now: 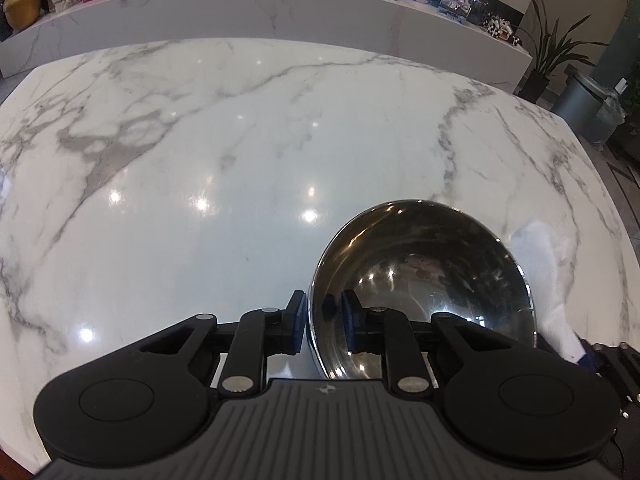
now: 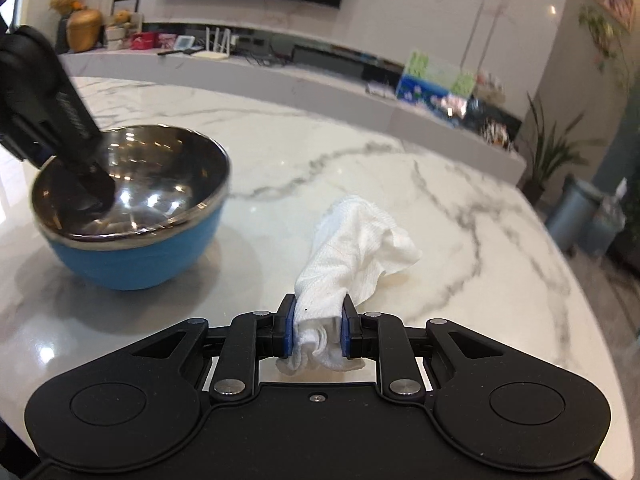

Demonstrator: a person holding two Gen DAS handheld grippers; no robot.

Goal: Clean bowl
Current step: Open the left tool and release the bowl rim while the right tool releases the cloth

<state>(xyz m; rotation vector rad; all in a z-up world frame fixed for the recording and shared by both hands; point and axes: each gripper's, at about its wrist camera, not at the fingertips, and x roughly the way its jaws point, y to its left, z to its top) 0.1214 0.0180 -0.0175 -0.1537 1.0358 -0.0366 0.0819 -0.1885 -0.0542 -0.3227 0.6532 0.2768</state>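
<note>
So the bowl [image 2: 132, 208] is sat on the marble tabletop [image 2: 360, 184], its rim pinched by the left hand-held gripper [image 1: 323, 320]. A wadded paper towel [image 2: 352, 248] is clamped in the right hand-held gripper [image 2: 318, 330]. Wiping isn't started; the towel probably needs to be swung inside next.

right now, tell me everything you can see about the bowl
The bowl is round, with a shiny steel inside, a thin steel rim and a blue outside. It looks empty and mirrors the ceiling lights. It sits on the white marble table, seemingly tipped a little. The left gripper is shut on its rim, one of the fingers inside the bowl and the other outside. The white paper towel, held by the right gripper, is beside the bowl and not touching it.
</note>
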